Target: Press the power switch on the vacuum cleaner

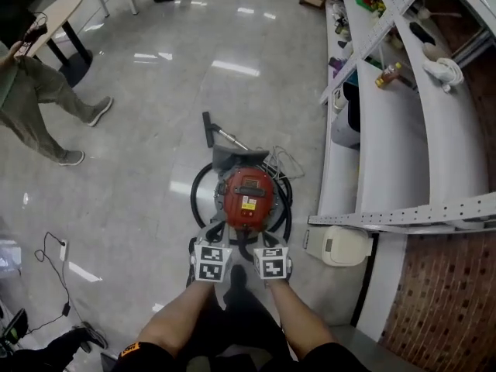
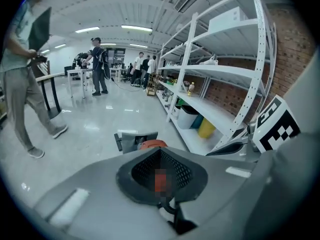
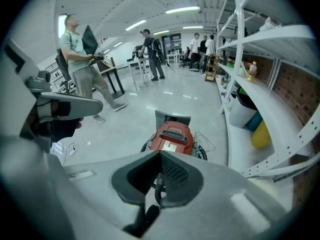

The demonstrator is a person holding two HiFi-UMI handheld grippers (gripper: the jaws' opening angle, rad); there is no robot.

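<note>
You are holding the left gripper [image 1: 212, 237] and right gripper [image 1: 262, 240], jaws together and empty, near the red plastic vacuum cleaner [image 1: 248, 192].

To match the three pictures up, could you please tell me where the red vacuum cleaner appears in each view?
Head view: vacuum cleaner at centre, on the floor.
Left gripper view: only its red top peeks above the jaws, centre.
Right gripper view: centre, just above the jaws.
Shared landmark: white shelving along the right side in all three.

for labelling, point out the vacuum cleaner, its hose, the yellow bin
vacuum cleaner [image 1: 248, 196], head view, red top
hose [image 1: 194, 192], head view, left arc
yellow bin [image 3: 261, 134], right gripper view, its side
</note>
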